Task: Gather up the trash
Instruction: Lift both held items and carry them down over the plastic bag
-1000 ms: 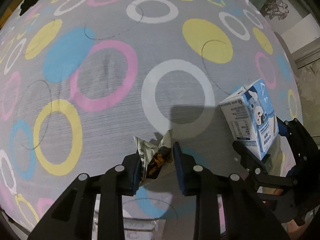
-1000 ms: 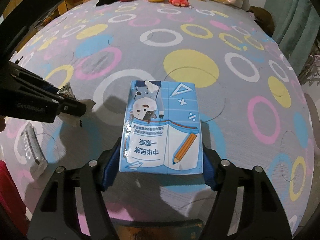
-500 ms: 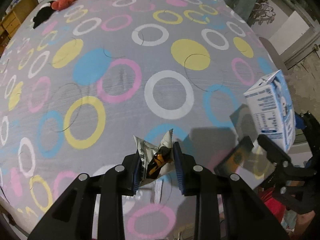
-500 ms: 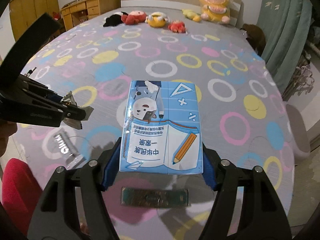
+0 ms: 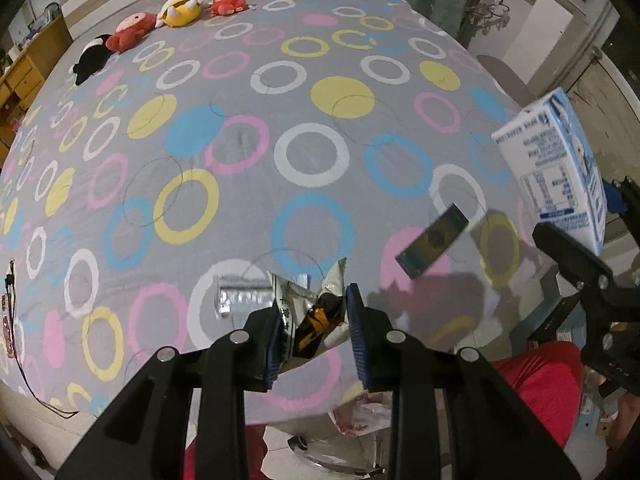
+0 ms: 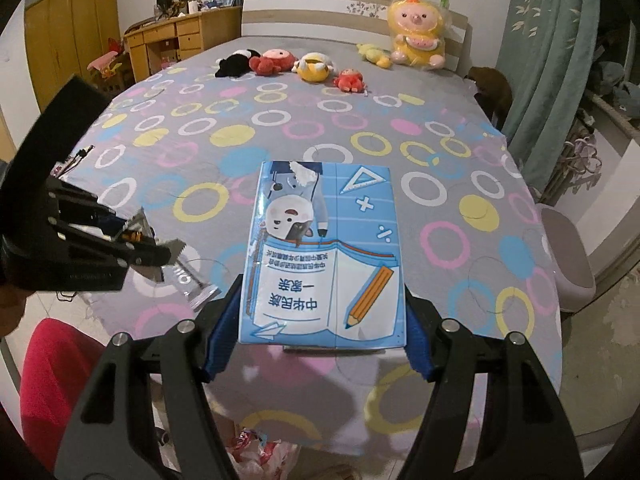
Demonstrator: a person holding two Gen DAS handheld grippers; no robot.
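Change: both grippers had risen from the grey ring-patterned bedspread [image 5: 248,208] and drawn back past its near edge, so both loads looked bound for disposal.
Left gripper [image 5: 314,322]: clenched on a crumpled silver-and-orange snack wrapper [image 5: 316,312], torn end pointing forward.
Right gripper [image 6: 320,320]: grasping a blue-and-white illustrated drink carton [image 6: 324,256], long axis along the fingers, print upside down.
Left behind: a flat dark foil packet [image 5: 432,240] and a clear silvery wrapper [image 5: 240,294] near the bed's edge.
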